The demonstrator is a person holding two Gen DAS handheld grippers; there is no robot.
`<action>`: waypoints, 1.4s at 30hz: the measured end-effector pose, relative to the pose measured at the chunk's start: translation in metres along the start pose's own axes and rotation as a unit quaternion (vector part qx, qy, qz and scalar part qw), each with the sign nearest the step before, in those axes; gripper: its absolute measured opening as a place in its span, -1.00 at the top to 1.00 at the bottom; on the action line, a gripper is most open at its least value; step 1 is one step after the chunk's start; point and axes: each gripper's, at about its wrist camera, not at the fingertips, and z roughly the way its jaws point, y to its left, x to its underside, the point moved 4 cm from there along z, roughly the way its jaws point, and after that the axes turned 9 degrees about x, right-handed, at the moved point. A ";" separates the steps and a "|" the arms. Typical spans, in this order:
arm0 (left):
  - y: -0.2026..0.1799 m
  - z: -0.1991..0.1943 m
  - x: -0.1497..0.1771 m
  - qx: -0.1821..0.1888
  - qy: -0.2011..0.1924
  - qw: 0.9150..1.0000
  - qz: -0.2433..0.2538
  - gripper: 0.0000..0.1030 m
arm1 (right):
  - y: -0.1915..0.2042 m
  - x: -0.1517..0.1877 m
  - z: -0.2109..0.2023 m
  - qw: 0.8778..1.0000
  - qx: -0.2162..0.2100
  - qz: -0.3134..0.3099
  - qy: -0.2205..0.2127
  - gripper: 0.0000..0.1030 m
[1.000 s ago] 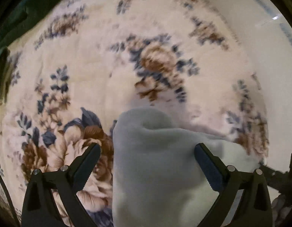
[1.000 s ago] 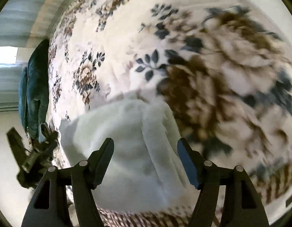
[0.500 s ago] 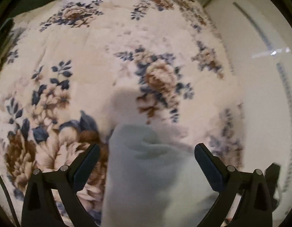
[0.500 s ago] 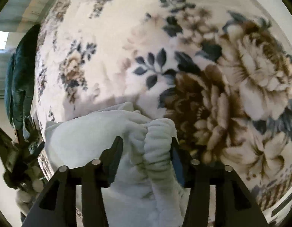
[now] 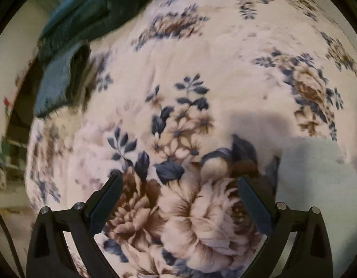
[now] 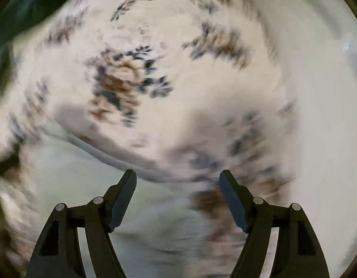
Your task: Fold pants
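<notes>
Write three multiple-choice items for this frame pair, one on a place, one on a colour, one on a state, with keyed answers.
1. In the left wrist view, where do the pale grey fleece pants lie relative to the left gripper?
A. between its fingers
B. off to the right, outside its fingers
C. at the top left corner

2. What colour is the bunched cloth at the top left of the left wrist view?
A. teal
B. red
C. yellow

3. What state is the right gripper in?
A. shut on the pants
B. shut on the floral blanket
C. open, gripping nothing

Answers:
1 B: the grey cloth sits beyond the right finger; only the cream floral plush blanket shows between the fingers.
2 A: the folds are dark blue-green.
3 C: the fingers stand apart, their pads clear of the cloth below; the jaws have just been opening.
</notes>
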 end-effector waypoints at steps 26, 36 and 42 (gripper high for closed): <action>0.000 0.012 -0.016 0.260 0.060 0.956 -0.123 -0.96 | 0.086 -0.084 0.065 0.911 -0.379 0.092 0.136 0.51; -0.112 0.022 -0.051 0.292 0.131 0.946 0.044 -0.96 | 0.018 0.009 0.096 0.954 -0.229 0.127 0.146 0.53; -0.153 0.064 -0.031 0.191 0.179 0.932 0.249 0.09 | -0.002 0.023 0.090 0.938 -0.279 0.157 0.135 0.51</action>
